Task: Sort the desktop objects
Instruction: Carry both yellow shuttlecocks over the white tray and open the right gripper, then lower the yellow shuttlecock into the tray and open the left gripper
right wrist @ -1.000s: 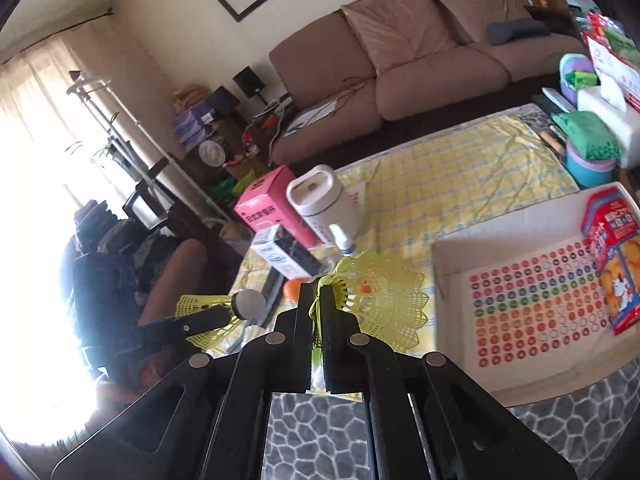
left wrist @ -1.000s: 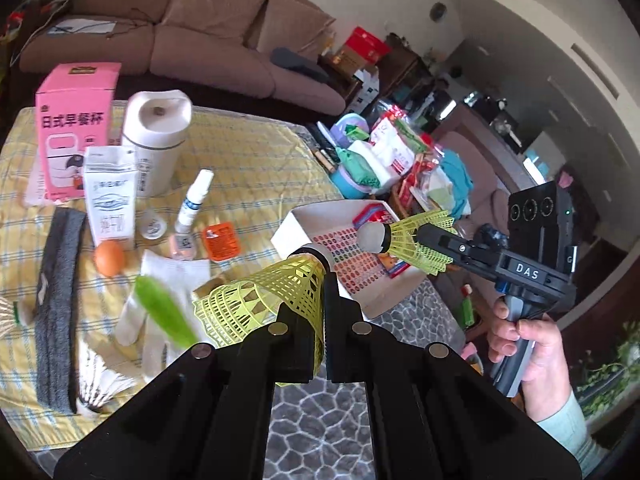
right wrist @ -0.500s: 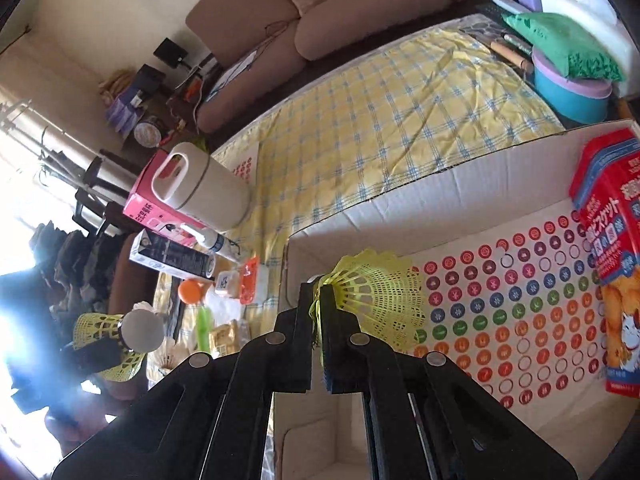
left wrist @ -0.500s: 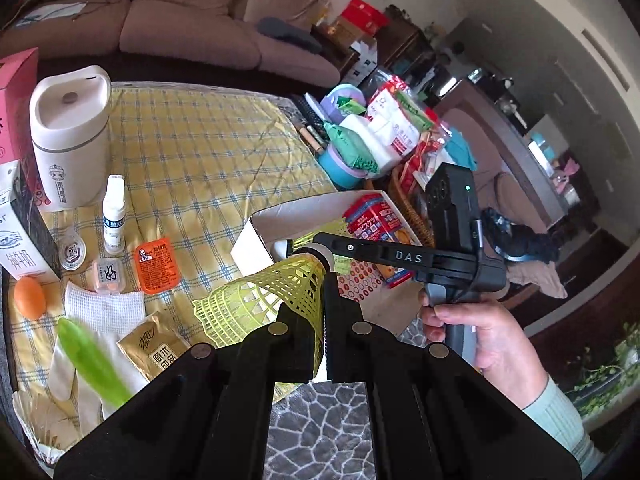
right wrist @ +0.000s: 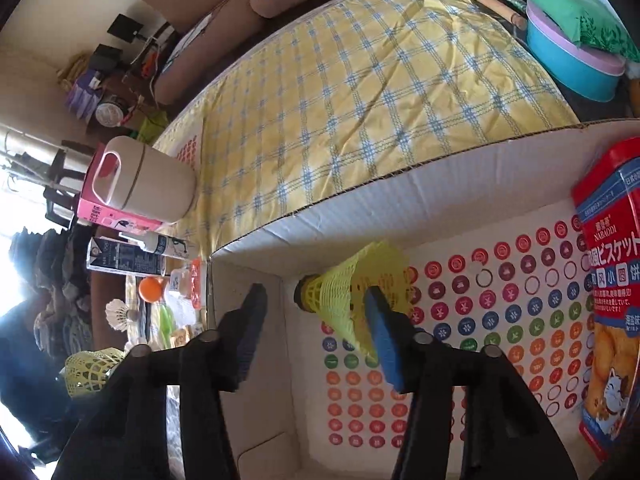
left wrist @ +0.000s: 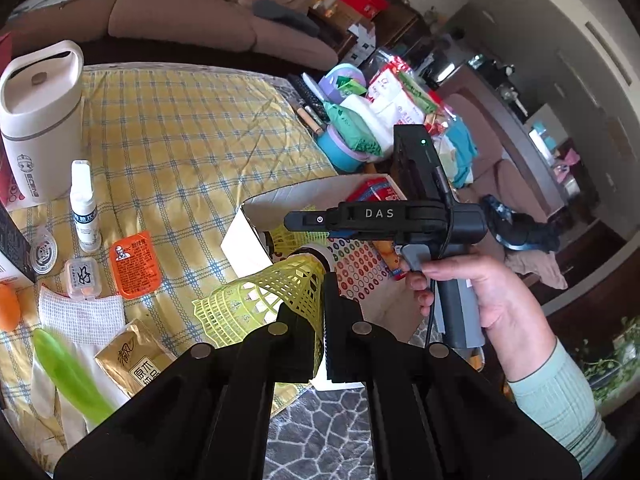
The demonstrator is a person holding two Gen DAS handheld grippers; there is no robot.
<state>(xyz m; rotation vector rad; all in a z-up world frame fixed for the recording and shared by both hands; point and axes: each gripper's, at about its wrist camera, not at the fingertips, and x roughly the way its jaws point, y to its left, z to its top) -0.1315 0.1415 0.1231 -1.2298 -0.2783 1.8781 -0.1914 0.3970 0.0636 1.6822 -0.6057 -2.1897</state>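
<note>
My right hand-held gripper [right wrist: 316, 320] is opening inside the cardboard box [right wrist: 400, 196], near its corner; one yellow shuttlecock [right wrist: 344, 292] lies freed there. My left hand-held gripper [left wrist: 322, 312] clamps a second shuttlecock [left wrist: 272, 296] outside the rim.

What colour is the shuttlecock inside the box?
Yellow. The shuttlecock in the cardboard box shows best in the right wrist view.

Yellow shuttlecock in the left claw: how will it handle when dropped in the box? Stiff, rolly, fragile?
The yellow shuttlecock is probably very light: its skirt is open mesh. That skirt likely flexes, since the shut left claw pinches it flat. Once released into the white box it may roll in an arc, like its twin lying on its side there.
</note>
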